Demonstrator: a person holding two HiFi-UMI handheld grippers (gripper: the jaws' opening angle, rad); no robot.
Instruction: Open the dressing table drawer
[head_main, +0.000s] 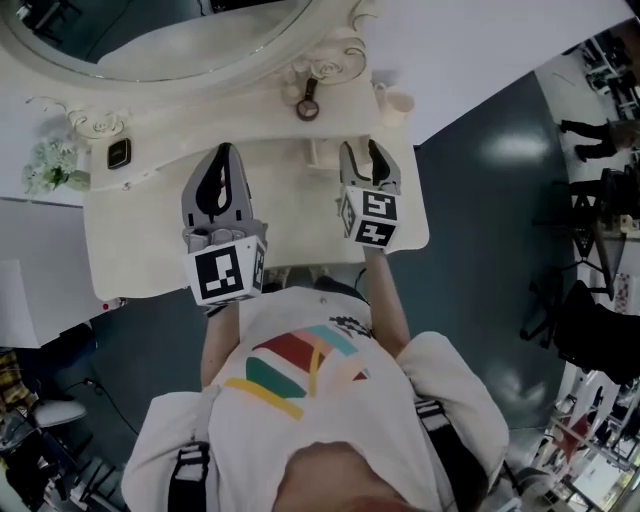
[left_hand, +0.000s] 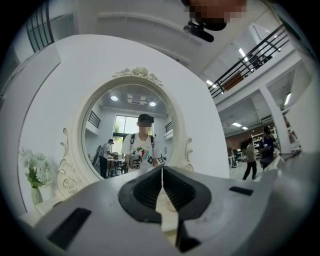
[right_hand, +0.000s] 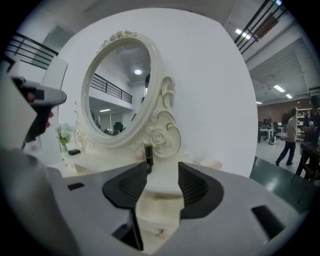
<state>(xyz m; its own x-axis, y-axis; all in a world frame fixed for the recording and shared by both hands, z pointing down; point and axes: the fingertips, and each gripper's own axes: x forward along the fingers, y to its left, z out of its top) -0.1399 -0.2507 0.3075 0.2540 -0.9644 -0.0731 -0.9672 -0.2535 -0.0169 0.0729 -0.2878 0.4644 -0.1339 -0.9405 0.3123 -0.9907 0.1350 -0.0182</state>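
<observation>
The cream dressing table (head_main: 150, 235) stands below me with its oval mirror (head_main: 150, 30) at the back. A small cream drawer front (head_main: 322, 152) sits under the raised shelf. Its little metal pull (right_hand: 160, 233) shows low between the right jaws, and I cannot tell how far the drawer is out. My right gripper (head_main: 361, 150) hovers above the tabletop just right of that drawer, pointing at the mirror base. This gripper (right_hand: 162, 172) is open with nothing in it. My left gripper (head_main: 223, 150) hangs level over the tabletop, facing the mirror (left_hand: 127, 130). Its tips (left_hand: 161, 172) meet, holding nothing.
A dark bottle (head_main: 308, 100) (right_hand: 148, 152) stands at the mirror's foot. A pale cup (head_main: 395, 100) sits at the back right, a small dark clock (head_main: 119, 153) and white flowers (head_main: 50, 165) at the back left. People walk on the dark floor at right (right_hand: 290, 135).
</observation>
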